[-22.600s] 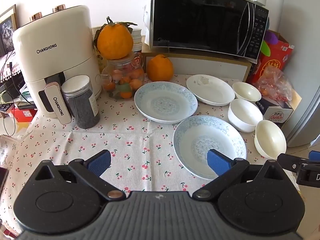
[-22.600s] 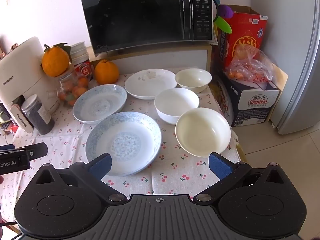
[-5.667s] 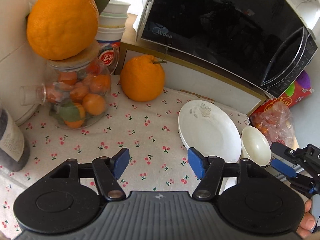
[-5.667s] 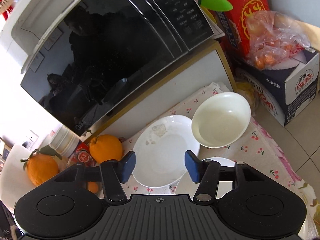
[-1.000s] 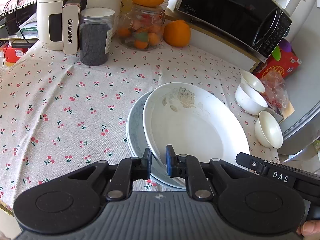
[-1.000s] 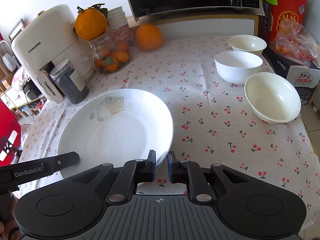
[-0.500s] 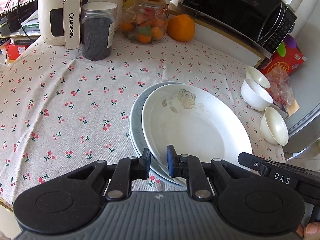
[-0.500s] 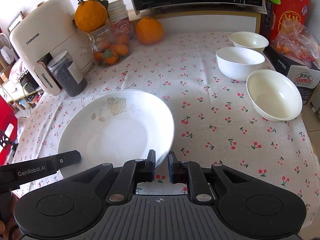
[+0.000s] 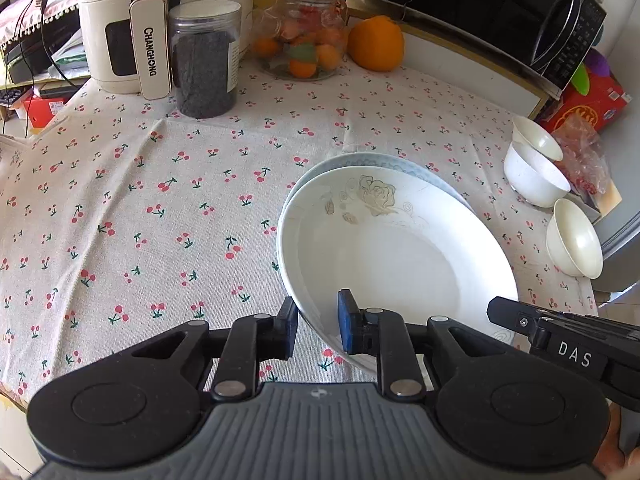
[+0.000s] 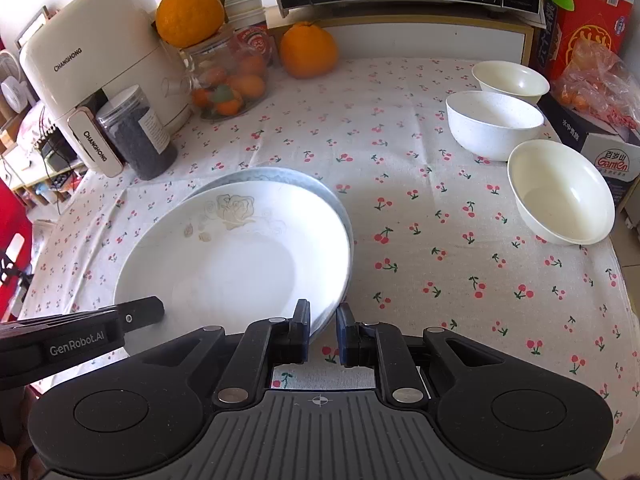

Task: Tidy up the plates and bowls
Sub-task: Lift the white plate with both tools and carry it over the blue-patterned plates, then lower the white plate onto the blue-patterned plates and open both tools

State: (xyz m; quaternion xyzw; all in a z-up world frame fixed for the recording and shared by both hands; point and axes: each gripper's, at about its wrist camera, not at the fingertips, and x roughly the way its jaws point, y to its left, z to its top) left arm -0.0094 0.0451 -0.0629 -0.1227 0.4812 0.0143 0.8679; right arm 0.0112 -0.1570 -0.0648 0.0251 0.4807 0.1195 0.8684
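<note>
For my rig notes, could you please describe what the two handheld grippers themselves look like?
Both look alike: the left gripper and right gripper have black linkage arms with silver pivot pins, round black housings, a ribbed grey body and blue finger pads. One side bar reads "DAS", the other "GenRobot.AI".

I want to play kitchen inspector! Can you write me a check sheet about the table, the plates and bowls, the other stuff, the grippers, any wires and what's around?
Surface: cherry-print tablecloth, a few creases.
Job's things: white rose plate rests on blue-rimmed plate; three white bowls stand apart, unstacked.
Clutter: dark jar, fruit jar, orange.
Grippers: left gripper straddles the rose plate's rim, its jaws opening; right gripper closed on the rim.
Cables: black wires beside the air fryer.
Surroundings: microwave, red box, bagged fruit.
</note>
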